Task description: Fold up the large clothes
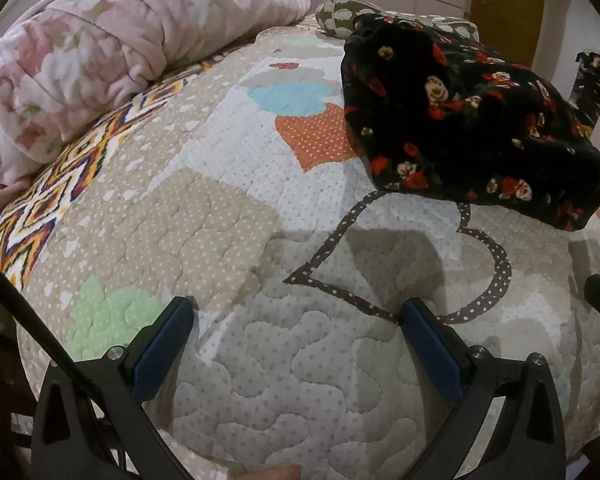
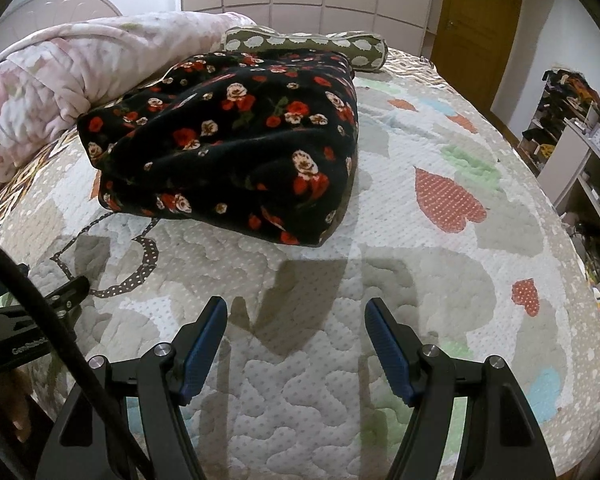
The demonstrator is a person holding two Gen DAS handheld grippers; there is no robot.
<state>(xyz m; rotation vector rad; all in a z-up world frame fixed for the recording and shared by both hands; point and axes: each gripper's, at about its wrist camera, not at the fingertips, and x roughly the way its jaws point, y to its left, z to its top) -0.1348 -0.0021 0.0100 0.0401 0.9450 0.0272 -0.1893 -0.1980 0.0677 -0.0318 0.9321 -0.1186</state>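
Observation:
A black garment with red and cream flowers (image 2: 236, 140) lies folded in a thick bundle on the quilted bedspread (image 2: 440, 240); the left wrist view shows the same garment (image 1: 468, 128) at the upper right. My left gripper (image 1: 296, 308) stands open over bare quilt, short of the garment, nothing between its blue pads. My right gripper (image 2: 296, 308) is open too, hovering over the quilt in front of the bundle and apart from it. The left gripper's fingertip (image 2: 76, 284) shows at the left edge of the right wrist view.
A pink floral blanket (image 1: 100, 60) is heaped at the far left of the bed. An olive patterned bolster (image 2: 304, 44) lies behind the garment. A wooden door (image 2: 476, 24) and cluttered shelves (image 2: 580, 140) stand to the right of the bed. A black cable (image 2: 32, 300) crosses the lower left.

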